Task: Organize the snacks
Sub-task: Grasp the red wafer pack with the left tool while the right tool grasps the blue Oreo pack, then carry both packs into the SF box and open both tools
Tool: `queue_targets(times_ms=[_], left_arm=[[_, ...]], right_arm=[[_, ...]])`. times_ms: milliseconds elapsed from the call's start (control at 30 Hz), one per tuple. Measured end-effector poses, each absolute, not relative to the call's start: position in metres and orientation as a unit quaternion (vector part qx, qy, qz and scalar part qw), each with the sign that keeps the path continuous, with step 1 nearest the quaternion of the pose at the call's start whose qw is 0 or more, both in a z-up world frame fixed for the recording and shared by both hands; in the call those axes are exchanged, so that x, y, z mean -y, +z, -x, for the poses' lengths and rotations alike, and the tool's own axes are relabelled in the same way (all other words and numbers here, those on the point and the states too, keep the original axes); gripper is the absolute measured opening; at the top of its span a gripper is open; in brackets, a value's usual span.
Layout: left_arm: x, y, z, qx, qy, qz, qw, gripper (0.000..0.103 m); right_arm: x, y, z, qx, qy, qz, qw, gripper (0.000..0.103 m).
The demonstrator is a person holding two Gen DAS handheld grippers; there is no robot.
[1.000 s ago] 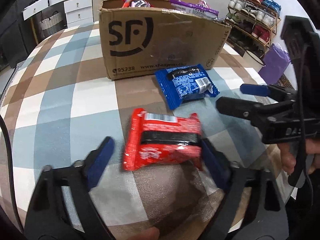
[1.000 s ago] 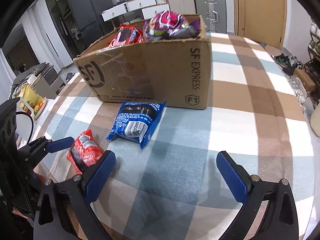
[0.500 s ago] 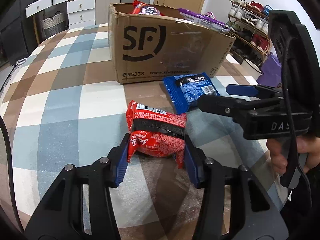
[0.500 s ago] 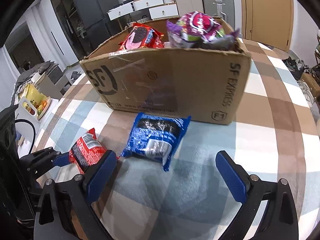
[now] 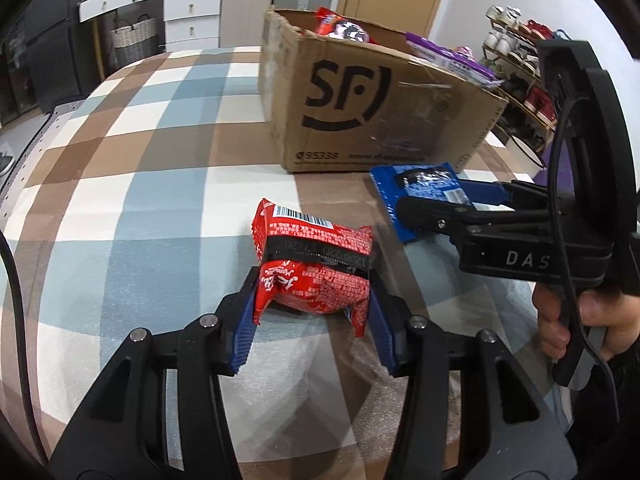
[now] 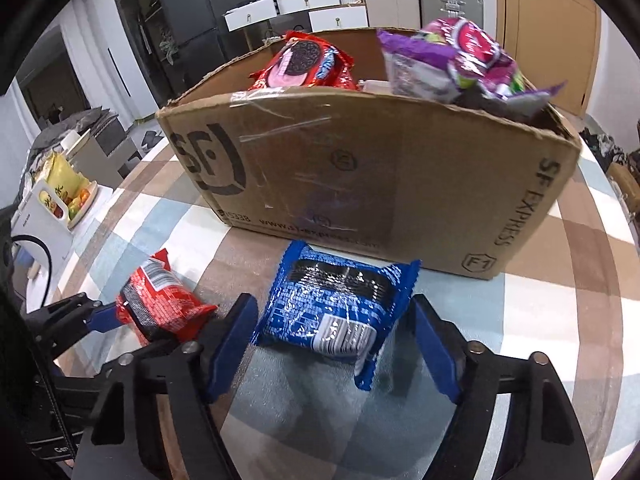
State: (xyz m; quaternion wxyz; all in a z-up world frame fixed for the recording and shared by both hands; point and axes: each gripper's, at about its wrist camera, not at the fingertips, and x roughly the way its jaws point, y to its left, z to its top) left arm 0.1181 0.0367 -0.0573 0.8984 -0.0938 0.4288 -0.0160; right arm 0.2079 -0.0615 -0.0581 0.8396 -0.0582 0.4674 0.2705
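Two grippers are working side by side: the left gripper [image 5: 312, 320] is clamping the red snack pack [image 5: 314, 266], while the right gripper [image 6: 332, 344], jaws just narrowing but not yet touching, is straddling the blue snack pack [image 6: 340, 306] (long axis crossing the jaws). Both packs are lying just before the cardboard box [image 6: 380, 184] on the checked tablecloth [image 5: 140, 184].

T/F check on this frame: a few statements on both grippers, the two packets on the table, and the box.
1. The left gripper is shut on the red snack packet. True.
2. The right gripper squeezes the blue snack packet. False: its jaws, just closing, flank the packet with gaps.
3. The cardboard box is empty. False: snacks fill it.
4. The blue packet lies in front of the box. True.
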Motion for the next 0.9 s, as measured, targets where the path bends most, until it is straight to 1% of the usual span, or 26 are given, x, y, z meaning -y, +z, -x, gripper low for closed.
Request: queue_targets(times_ms=[167,200,267,333,400,533,900], left_arm=[[-0.043,-0.057,-0.116,-0.427,0.001,0.101,0.899,0.046],[-0.045,-0.057,-0.115,-0.426,0.004,0.105,0.898,0.046],[-0.047,-0.057,-0.114,-0.426,0.007,0.11,0.898,0.046],[-0.048,-0.057,-0.114,-0.426,0.008,0.113,0.898,0.046],[-0.049,-0.057,-0.115,-0.425,0.009,0.113,0.898,0.046],[-0.052,-0.056,-0.117,-0.422,0.009,0.116,0.899,0.046],[-0.055,-0.042,-0.12,-0.404,0.007,0.119,0.907,0.046]], right_arm=[[0.056,-0.059,-0.207,-0.459,0.268,0.072,0.844,0.068],[0.056,-0.059,-0.207,-0.458,0.268,0.073,0.844,0.064],[0.057,-0.059,-0.207,-0.46,0.272,0.072,0.842,0.062],[0.062,-0.057,-0.207,-0.46,0.278,0.066,0.841,0.056],[0.064,-0.056,-0.205,-0.457,0.279,0.064,0.842,0.053],[0.066,-0.054,-0.201,-0.455,0.285,0.071,0.841,0.05],[0.087,-0.039,-0.186,-0.436,0.296,0.058,0.848,0.05]])
